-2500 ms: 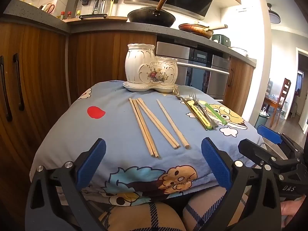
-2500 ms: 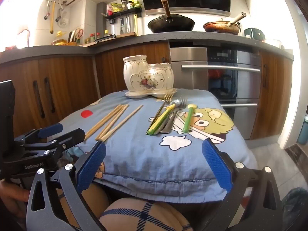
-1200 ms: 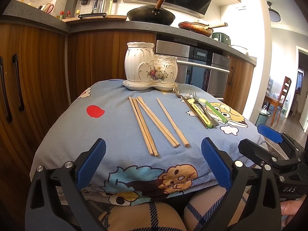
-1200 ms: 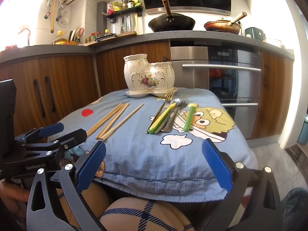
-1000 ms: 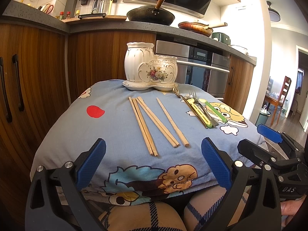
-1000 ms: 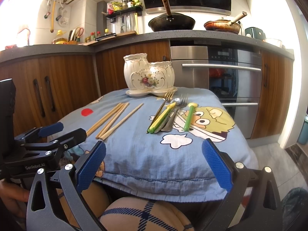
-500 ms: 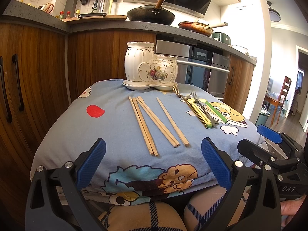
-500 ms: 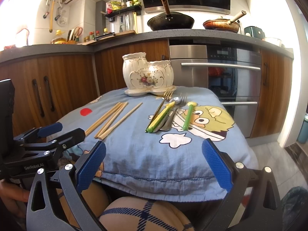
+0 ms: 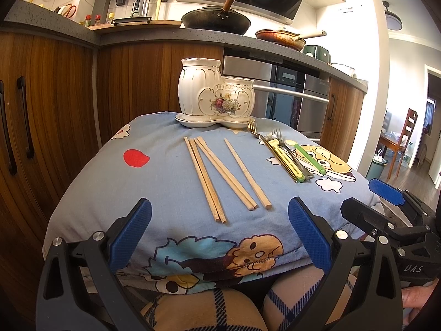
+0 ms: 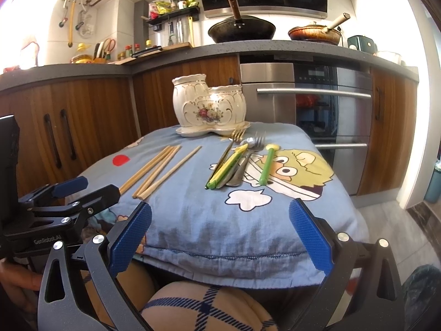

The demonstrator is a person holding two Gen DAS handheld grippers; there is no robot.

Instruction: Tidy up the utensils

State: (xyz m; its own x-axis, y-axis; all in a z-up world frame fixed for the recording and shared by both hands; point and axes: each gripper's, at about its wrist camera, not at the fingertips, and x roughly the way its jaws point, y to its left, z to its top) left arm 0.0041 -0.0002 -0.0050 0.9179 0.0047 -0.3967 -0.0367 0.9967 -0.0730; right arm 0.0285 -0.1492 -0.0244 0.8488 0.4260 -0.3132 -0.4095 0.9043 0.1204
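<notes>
Basically no change in the left wrist view vs 2.5 s ago; right wrist view sits slightly closer to the table, with the layout unchanged. Left gripper [image 9: 220, 231] spread wide, empty, at the near edge of the blue cartoon cloth [image 9: 165, 182]. Right gripper [image 10: 220, 233] also spread wide, empty, same near edge, beside the left one. Four wooden chopsticks [image 9: 220, 175] lie loose mid-cloth, three bunched, one slightly apart to their right. Forks and spoon with yellow-green handles [image 10: 234, 162] in a pile right of them, a green-handled piece [image 10: 266, 165] just beside. White floral ceramic holder [image 9: 216, 93] upright on its saucer at the far edge, well apart from both grippers. Nothing touched yet
</notes>
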